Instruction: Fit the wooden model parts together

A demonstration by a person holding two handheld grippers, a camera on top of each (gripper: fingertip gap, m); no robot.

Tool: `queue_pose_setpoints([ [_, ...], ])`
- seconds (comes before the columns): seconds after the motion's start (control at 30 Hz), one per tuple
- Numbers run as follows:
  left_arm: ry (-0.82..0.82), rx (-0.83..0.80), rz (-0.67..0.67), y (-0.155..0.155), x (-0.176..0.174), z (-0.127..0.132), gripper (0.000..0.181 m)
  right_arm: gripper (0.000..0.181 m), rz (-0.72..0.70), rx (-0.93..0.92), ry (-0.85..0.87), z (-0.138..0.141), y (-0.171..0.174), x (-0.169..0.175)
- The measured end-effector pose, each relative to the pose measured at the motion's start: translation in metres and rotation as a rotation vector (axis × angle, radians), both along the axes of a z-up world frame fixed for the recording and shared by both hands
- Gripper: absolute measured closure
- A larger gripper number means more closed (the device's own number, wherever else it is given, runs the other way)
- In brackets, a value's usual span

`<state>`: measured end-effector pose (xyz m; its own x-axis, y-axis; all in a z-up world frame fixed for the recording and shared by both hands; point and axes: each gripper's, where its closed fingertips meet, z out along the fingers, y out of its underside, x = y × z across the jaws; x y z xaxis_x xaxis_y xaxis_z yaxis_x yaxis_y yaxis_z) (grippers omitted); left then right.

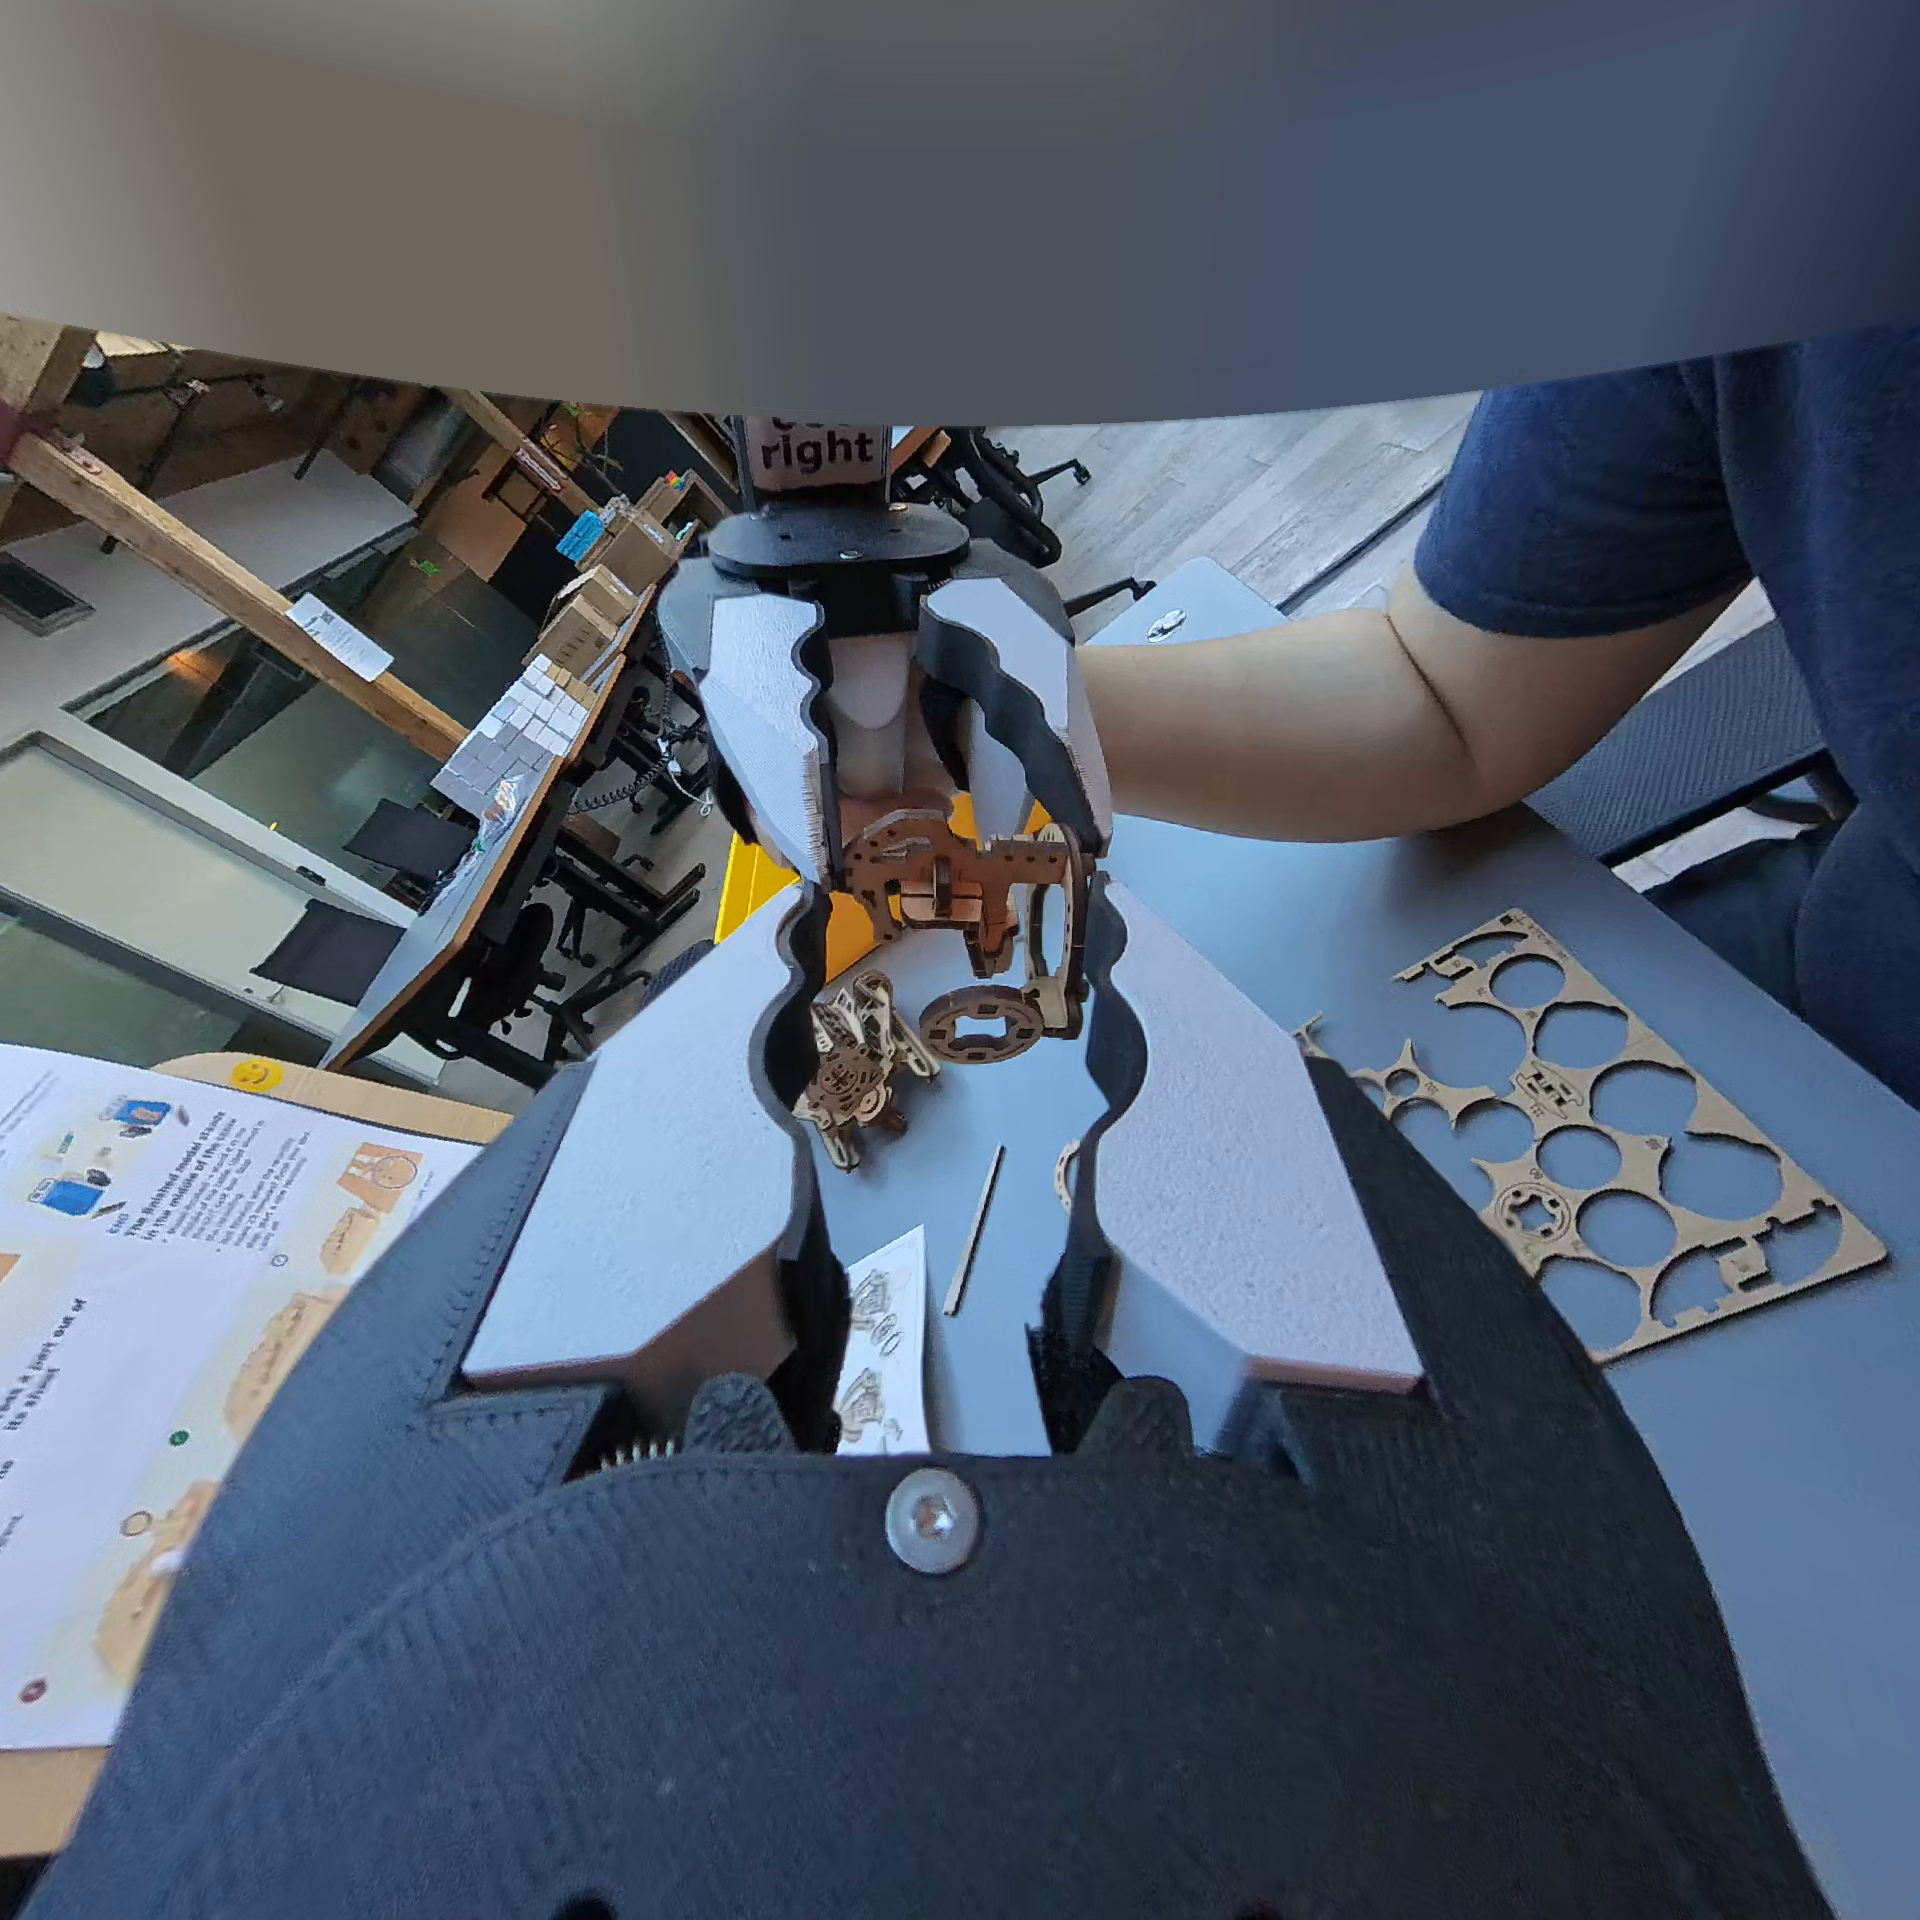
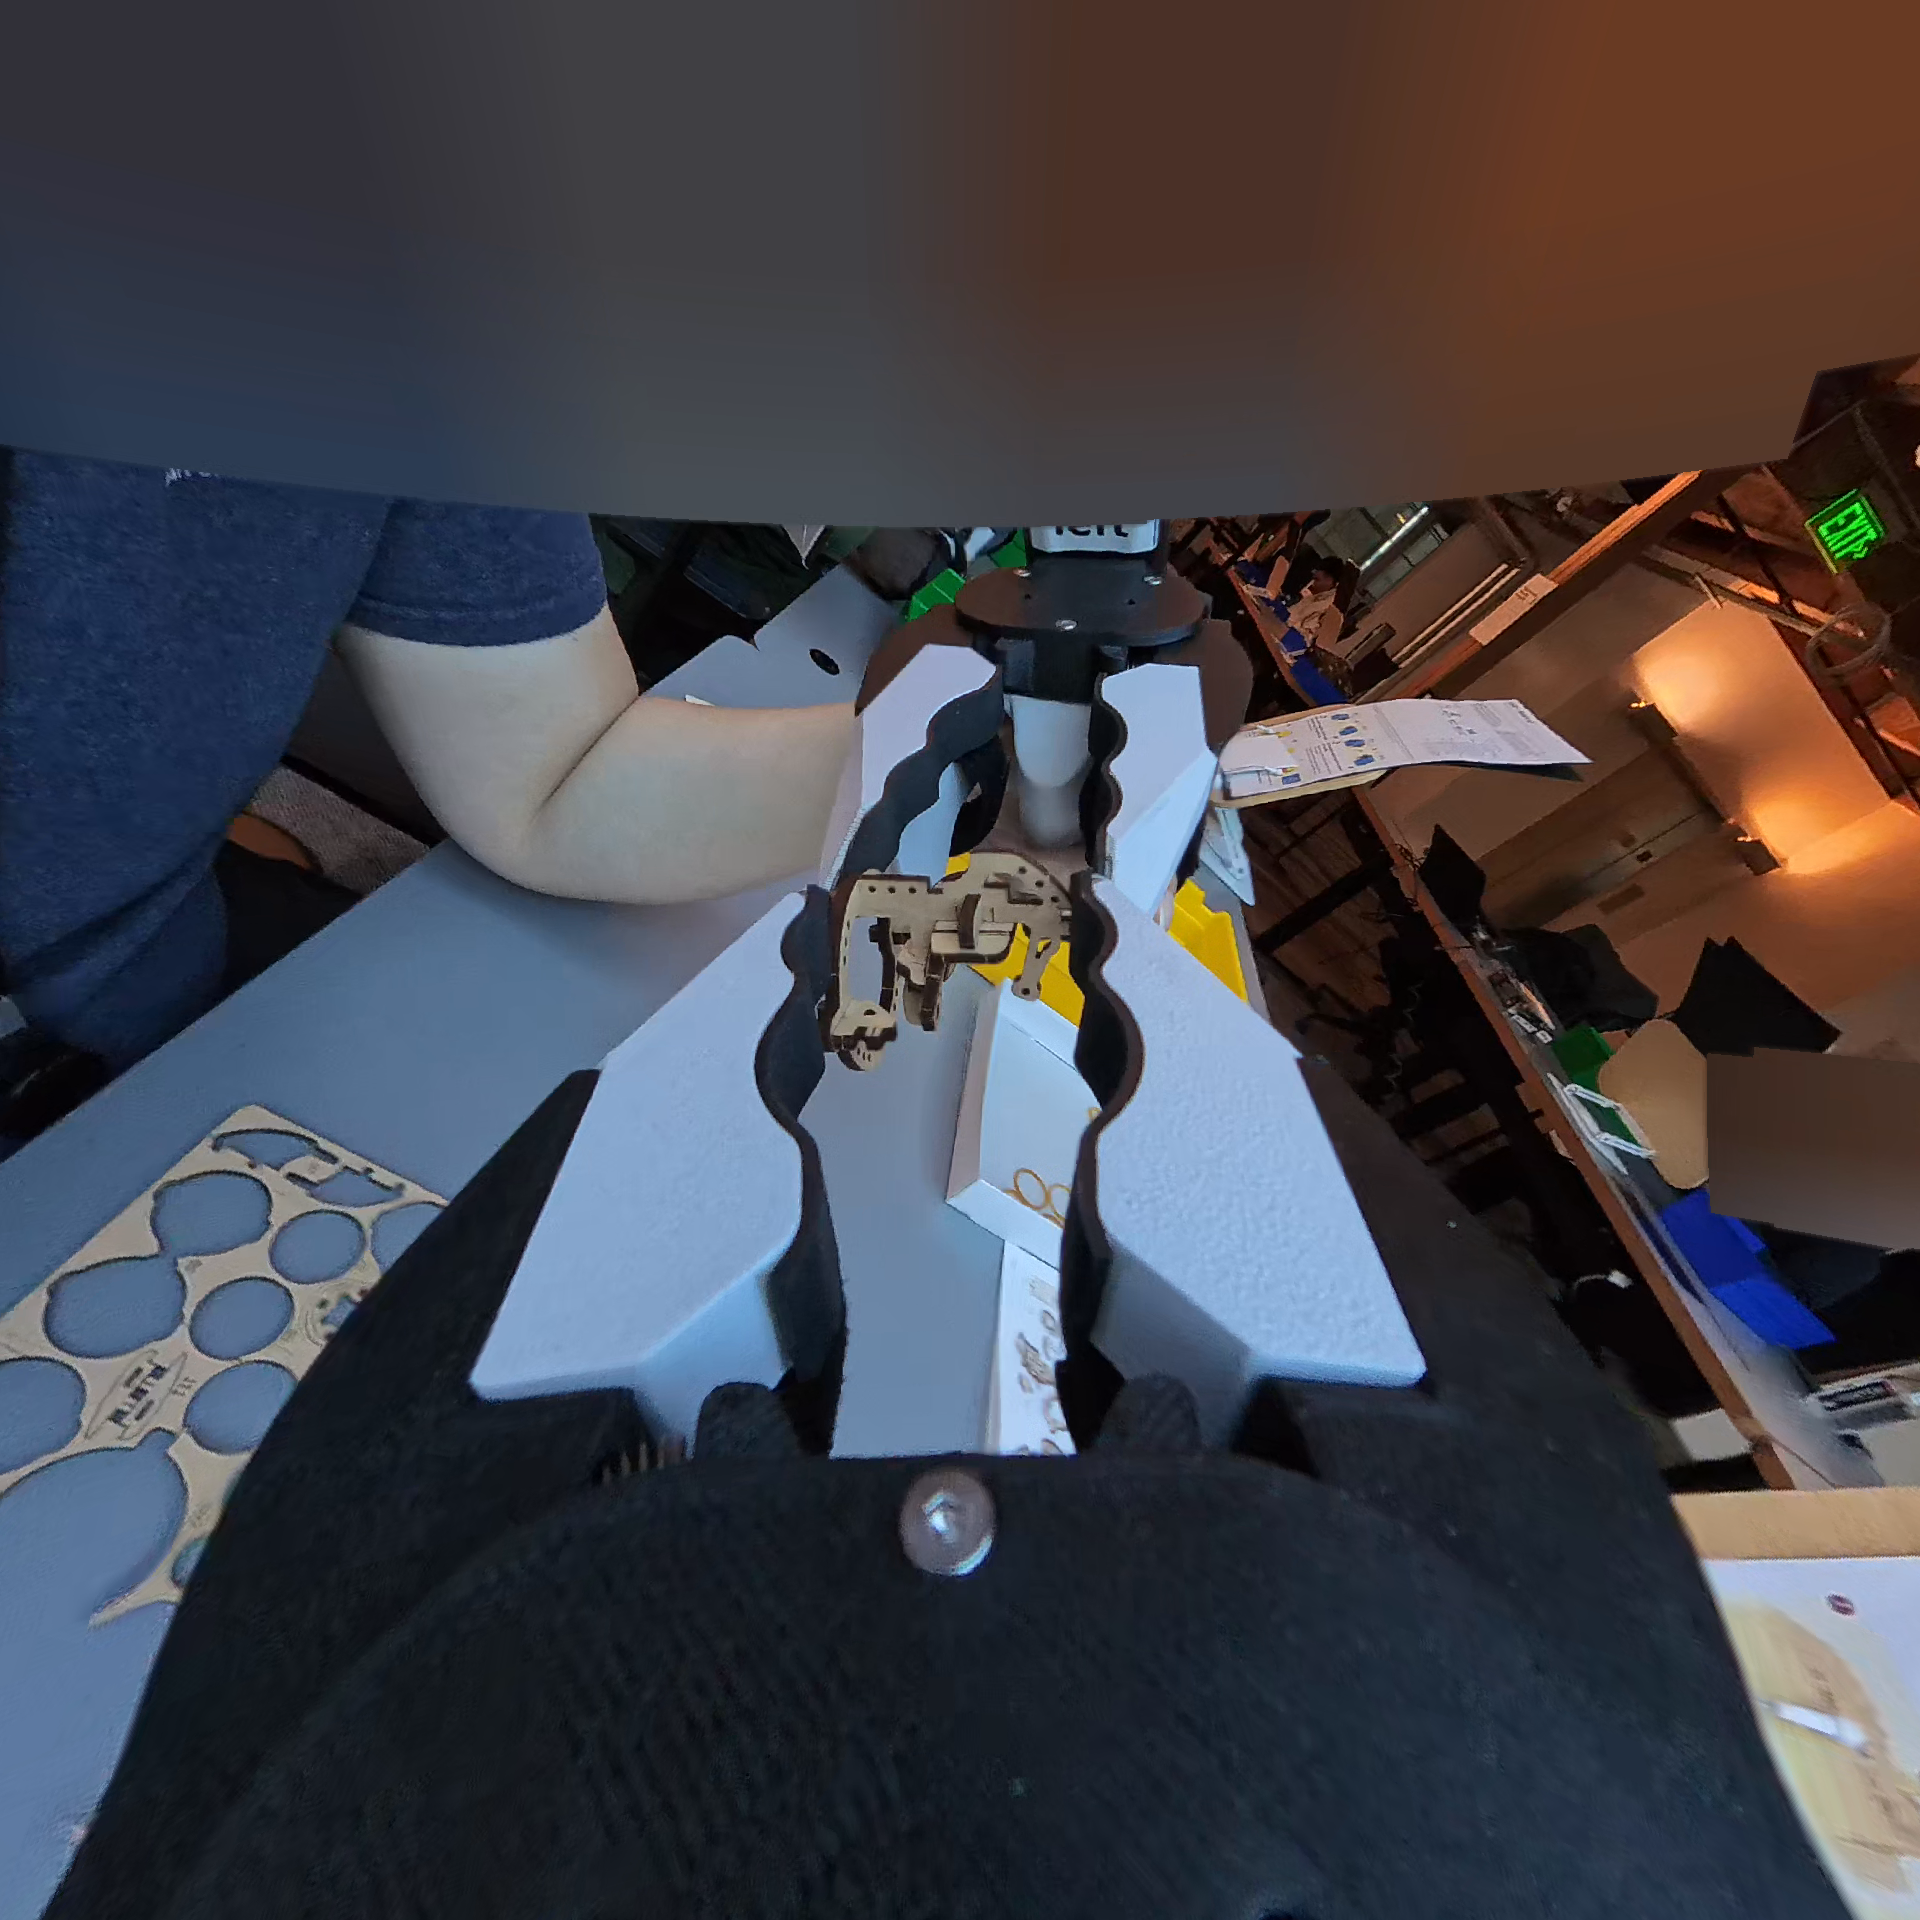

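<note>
The wooden model assembly [image 1: 961, 883] hangs above the grey counter [image 1: 1299, 935], pinched between the two tools meeting tip to tip. The left tool [image 1: 956, 914] grasps it from one side; the right tool [image 2: 951, 925] clenches it from the opposite side. A loose gear ring [image 1: 979, 1023] lies on the counter below.

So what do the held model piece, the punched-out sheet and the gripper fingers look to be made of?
The model piece: thin pale plywood by the look, matte, with dark, seemingly laser-cut edges. The punched-out sheet: the same flat tan wood, dark-rimmed round cutouts. The fingers: probably printed plastic, grey and grainy, with wavy black inner pads that may be rubber or foam; I can't tell which.
</note>
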<state>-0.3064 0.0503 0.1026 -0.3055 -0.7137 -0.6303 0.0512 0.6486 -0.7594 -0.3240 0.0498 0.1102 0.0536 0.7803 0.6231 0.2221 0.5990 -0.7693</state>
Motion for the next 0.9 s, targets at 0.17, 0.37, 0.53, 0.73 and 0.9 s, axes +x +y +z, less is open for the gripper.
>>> queue_pose_setpoints([
  [0.17, -0.046, -0.111, 0.094, 0.02, 0.003, 0.011, 0.132, 0.136, -0.045, -0.134, 0.133, 0.012, 0.025, 0.011],
  [0.37, -0.139, -0.217, 0.137, 0.035, -0.004, 0.033, 0.126, 0.137, 0.039, -0.354, 0.351, 0.039, 0.034, 0.031],
  [0.53, -0.189, -0.317, 0.114, 0.037, -0.007, 0.047, 0.128, 0.137, 0.116, -0.491, 0.422, 0.05, 0.033, 0.033],
  [0.73, -0.22, -0.394, 0.068, 0.031, -0.005, 0.057, 0.127, 0.137, 0.092, -0.508, 0.433, 0.05, 0.038, 0.031],
  [0.9, -0.203, -0.368, 0.075, 0.029, 0.005, 0.051, 0.13, 0.137, 0.127, -0.506, 0.41, 0.048, 0.032, 0.027],
])
